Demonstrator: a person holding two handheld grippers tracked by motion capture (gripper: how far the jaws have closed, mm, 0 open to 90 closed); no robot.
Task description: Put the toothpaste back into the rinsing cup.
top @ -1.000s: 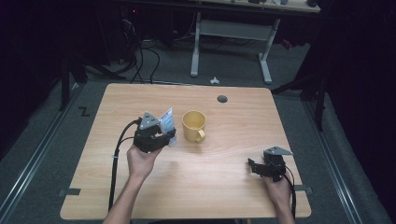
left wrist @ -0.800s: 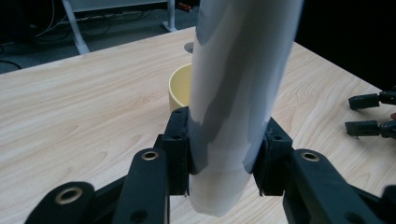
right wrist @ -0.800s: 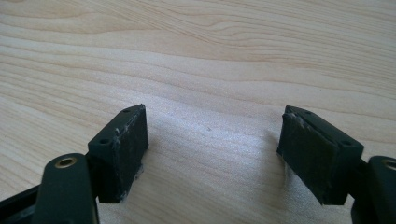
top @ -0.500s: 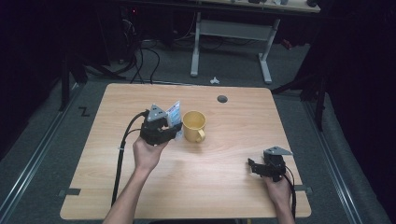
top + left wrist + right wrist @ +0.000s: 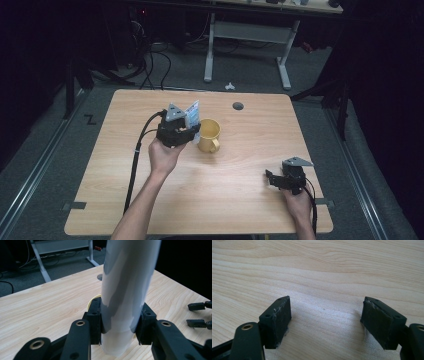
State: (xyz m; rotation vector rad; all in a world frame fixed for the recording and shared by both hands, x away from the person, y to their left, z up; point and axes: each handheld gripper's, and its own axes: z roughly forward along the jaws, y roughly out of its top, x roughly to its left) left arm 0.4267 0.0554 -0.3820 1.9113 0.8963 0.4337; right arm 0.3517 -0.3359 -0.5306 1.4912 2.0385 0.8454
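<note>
The left gripper (image 5: 187, 131) has its jaws closed firmly on a pale, clear plastic packet (image 5: 192, 114), whose lower part is pinched between the two pads while the rest stands up ahead of the jaws, tall and slightly curled, as the left gripper view shows (image 5: 125, 297). Just beyond and beneath that gripper sits the yellow mug (image 5: 209, 136), its rim peeking out behind the jaws, so the packet hangs beside and partly above the mug's mouth. The pick-up looks done; what seems left is to bring the packet over the opening and lower or tip it into the mug. The right gripper (image 5: 271, 179) rests low on the wooden table (image 5: 240, 200), well off to the side, jaws spread wide with nothing between them.
</note>
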